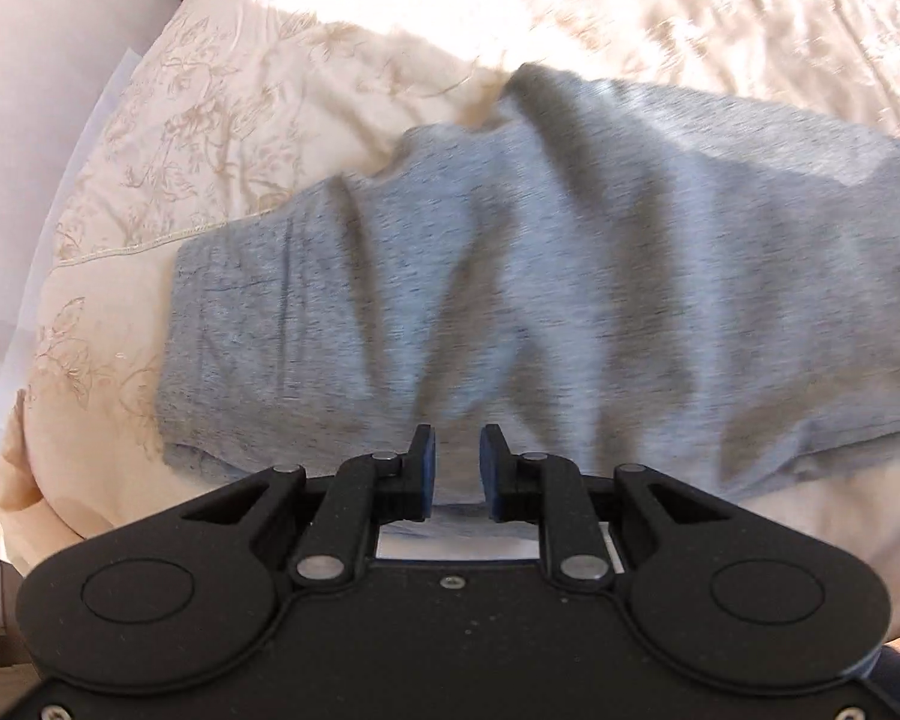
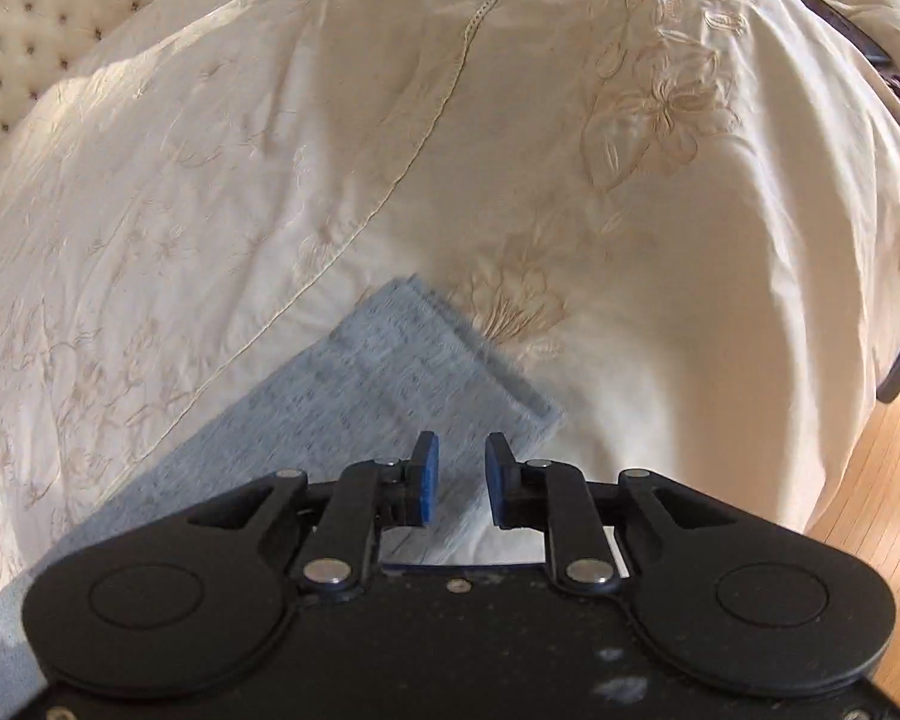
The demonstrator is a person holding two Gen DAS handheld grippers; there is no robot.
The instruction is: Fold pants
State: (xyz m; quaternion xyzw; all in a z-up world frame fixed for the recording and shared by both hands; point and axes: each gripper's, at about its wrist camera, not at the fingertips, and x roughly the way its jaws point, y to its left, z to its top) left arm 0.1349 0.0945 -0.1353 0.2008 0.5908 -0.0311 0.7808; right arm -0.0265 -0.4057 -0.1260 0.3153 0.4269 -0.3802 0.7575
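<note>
Grey pants (image 1: pixel 450 276) lying flat on the cream bedspread (image 1: pixel 210 138), legs look stacked already, still long & rumpled. Left gripper (image 1: pixel 456 456) over near edge, slightly apart, nothing held. Right gripper (image 2: pixel 462 462) by hem end, same, empty. Crosswise folds prob left.

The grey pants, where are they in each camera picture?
Left wrist view: the grey pants fill the middle, spreading off the right edge.
Right wrist view: only one end shows, low and left of centre.
Shared landmark: the cream embroidered bedspread under them.
</note>
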